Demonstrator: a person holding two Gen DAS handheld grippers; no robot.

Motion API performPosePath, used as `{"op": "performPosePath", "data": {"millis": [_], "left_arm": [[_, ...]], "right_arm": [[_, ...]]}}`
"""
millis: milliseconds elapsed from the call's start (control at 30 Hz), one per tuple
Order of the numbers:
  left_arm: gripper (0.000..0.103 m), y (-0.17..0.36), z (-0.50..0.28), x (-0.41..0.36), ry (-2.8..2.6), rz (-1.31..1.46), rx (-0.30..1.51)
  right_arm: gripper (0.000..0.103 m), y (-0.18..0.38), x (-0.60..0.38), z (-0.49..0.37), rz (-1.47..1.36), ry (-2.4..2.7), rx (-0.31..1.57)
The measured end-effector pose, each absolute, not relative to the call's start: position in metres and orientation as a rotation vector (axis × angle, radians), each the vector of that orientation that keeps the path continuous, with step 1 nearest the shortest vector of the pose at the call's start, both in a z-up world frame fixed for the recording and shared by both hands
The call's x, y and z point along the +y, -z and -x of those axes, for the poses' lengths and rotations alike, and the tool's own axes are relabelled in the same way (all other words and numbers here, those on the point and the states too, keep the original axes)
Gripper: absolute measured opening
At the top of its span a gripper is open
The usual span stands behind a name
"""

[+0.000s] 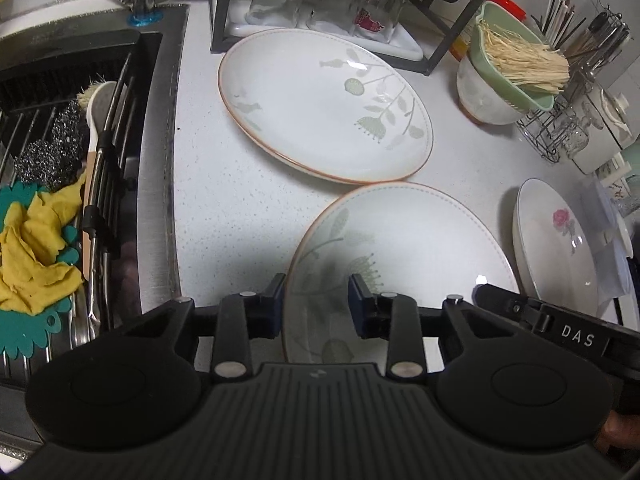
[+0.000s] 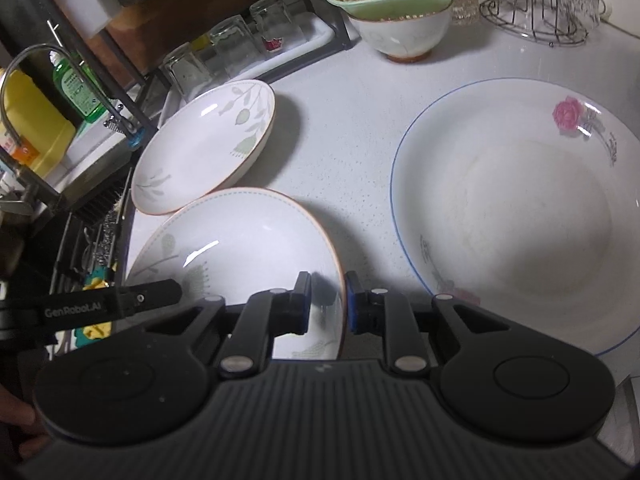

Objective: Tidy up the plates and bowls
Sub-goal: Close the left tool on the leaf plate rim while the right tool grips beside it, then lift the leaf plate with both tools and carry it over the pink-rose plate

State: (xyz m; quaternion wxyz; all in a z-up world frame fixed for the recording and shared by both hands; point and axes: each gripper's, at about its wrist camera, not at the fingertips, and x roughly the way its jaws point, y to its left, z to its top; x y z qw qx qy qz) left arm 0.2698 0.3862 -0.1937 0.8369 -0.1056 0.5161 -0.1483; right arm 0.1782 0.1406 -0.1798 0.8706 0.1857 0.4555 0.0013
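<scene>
Left claw (image 1: 316, 304) straddles near plate (image 1: 400, 240) | right claw (image 2: 326, 300) grips rim | sink (image 1: 80, 120) left-view only

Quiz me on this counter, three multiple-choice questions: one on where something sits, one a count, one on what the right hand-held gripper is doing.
1. Where does the green strainer sit?
A. in the sink
B. on the rose plate
C. in the white bowl

2. How many orange-rimmed plates lie on the counter?
A. one
B. two
C. four

3. The right hand-held gripper:
A. has the rim of the near leaf plate between its fingers
B. hangs over the drinking glasses
C. holds a scouring pad

Answers: 1 C, the strainer nests in the bowl's mouth. 2 B, only the far leaf plate and the near leaf plate have orange rims. 3 A, the orange rim runs up between the two fingers.
</scene>
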Motion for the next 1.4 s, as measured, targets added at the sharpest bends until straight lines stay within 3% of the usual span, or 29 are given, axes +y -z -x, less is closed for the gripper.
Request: {"op": "performPosePath", "data": {"millis": [400, 900, 1400], "left_arm": [[0.037, 0.150, -0.271, 0.375, 0.357, 0.321, 1.103], [0.037, 0.081, -0.263, 0.289, 0.426, 0.333, 1.032], [0.037, 0.108, -0.270, 0.205, 0.405, 0.212, 1.089]], "right_arm": [[0.021, 0.141, 0.126, -0.174, -0.406, 0.026, 0.983], [0.021, 0.085, 0.046, -0.158, -0.393, 0.015, 0.905], [0.021, 0.119, -0.023, -0.154, -0.450, 0.020, 0.948]]}}
